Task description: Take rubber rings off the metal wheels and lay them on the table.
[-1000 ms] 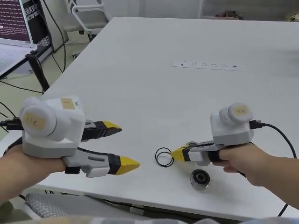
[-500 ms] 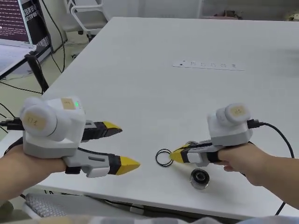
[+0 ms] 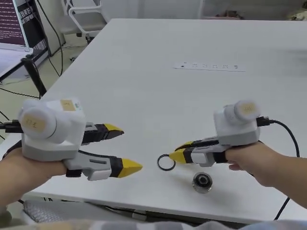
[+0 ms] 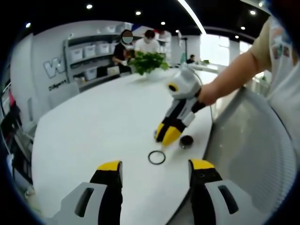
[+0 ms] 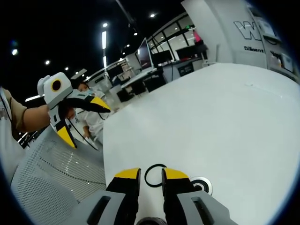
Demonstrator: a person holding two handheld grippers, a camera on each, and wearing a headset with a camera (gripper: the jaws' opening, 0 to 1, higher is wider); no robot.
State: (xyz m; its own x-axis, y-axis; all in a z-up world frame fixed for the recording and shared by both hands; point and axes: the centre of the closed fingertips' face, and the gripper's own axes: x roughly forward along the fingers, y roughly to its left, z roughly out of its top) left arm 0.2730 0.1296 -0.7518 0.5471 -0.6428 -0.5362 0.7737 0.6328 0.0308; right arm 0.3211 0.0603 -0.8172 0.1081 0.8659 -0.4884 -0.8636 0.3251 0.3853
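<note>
A black rubber ring (image 3: 159, 163) lies flat on the white table (image 3: 158, 96) near its front edge. My right gripper (image 3: 178, 151) hovers just right of the ring, jaws a narrow gap apart with nothing between them. A bare metal wheel (image 3: 202, 182) sits on the table beneath that hand. In the right gripper view the ring (image 5: 155, 165) lies just beyond the right gripper (image 5: 151, 174), with a wheel (image 5: 201, 185) to its right. My left gripper (image 3: 123, 147) is held wide open left of the ring. From the left gripper (image 4: 155, 164), the ring (image 4: 156, 157) is straight ahead.
A white power strip (image 3: 208, 66) lies further back on the table. The table's front edge runs right below both hands. A black cable (image 3: 288, 134) trails from the right gripper. A screen (image 3: 26, 24) and a chair stand off the left side.
The ring at the right gripper's tips looked doubled up a second ago and now lies flat as one loop. The right jaws have parted slightly. The left gripper has stayed put.
</note>
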